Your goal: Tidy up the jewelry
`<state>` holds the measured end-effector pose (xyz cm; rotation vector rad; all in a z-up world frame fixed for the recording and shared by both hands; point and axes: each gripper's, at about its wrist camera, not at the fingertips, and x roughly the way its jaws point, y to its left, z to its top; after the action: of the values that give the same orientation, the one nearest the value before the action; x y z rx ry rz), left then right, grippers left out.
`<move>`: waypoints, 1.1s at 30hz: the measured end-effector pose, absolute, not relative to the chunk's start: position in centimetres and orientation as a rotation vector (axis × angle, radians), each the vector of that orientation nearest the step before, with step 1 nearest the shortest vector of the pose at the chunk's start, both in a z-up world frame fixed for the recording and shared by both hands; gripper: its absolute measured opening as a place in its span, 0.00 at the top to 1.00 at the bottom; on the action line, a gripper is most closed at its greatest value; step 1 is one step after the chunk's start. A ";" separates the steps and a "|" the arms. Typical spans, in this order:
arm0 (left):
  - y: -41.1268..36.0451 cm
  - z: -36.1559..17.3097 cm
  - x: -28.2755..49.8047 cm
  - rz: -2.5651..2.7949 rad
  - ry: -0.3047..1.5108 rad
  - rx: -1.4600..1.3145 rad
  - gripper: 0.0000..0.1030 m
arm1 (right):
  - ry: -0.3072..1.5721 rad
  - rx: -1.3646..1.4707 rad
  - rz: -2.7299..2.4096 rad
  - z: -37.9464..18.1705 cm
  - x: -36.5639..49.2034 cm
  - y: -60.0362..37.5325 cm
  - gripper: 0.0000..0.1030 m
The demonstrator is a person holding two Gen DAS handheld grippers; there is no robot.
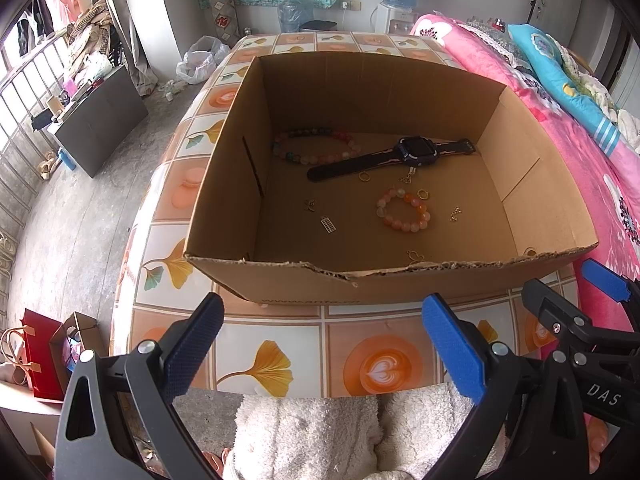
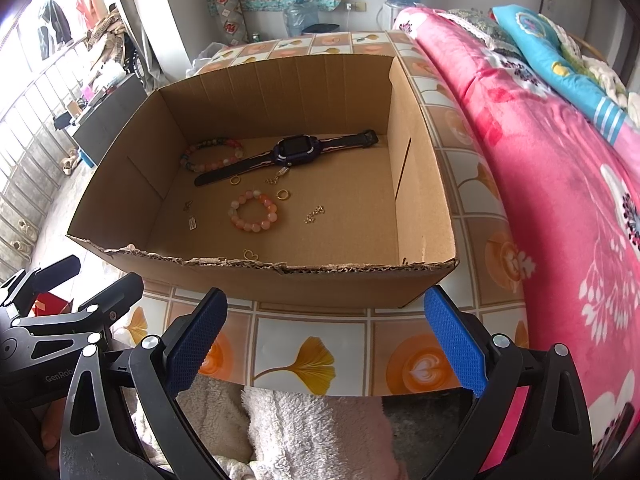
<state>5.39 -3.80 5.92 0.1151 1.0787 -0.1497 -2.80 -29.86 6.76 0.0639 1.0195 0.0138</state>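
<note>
Left wrist view: watch [image 1: 400, 156] lies diagonally in box [image 1: 280, 280]; both grippers [image 1: 324, 344] [image 2: 326, 340] gape wide, empty.

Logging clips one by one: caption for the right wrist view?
Open right claw short of a cardboard box holding a watch, bead bracelets and small gold pieces.

A pink floral bed quilt [image 1: 560, 128] lies right of the tiled-pattern table [image 1: 280, 360]; grey concrete floor [image 1: 80, 216] and barred windows [image 1: 24, 92] lie left.

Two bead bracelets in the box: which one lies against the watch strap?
The larger bracelet with dark beads, at the back. The small orange bracelet lies apart from the watch.
</note>
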 end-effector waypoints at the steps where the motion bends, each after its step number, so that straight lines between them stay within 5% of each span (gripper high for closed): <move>1: -3.8 5.9 5.4 -0.149 1.079 0.115 0.06 | 1.020 0.065 0.014 6.8 -2.8 -29.9 0.08; 33: -3.8 5.6 5.4 -0.147 1.088 0.110 0.06 | 1.023 0.071 0.006 6.5 -3.2 -30.2 0.08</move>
<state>5.41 -3.84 5.58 0.1104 1.0878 -0.1474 -3.20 -30.25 6.49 0.0715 1.0235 0.0063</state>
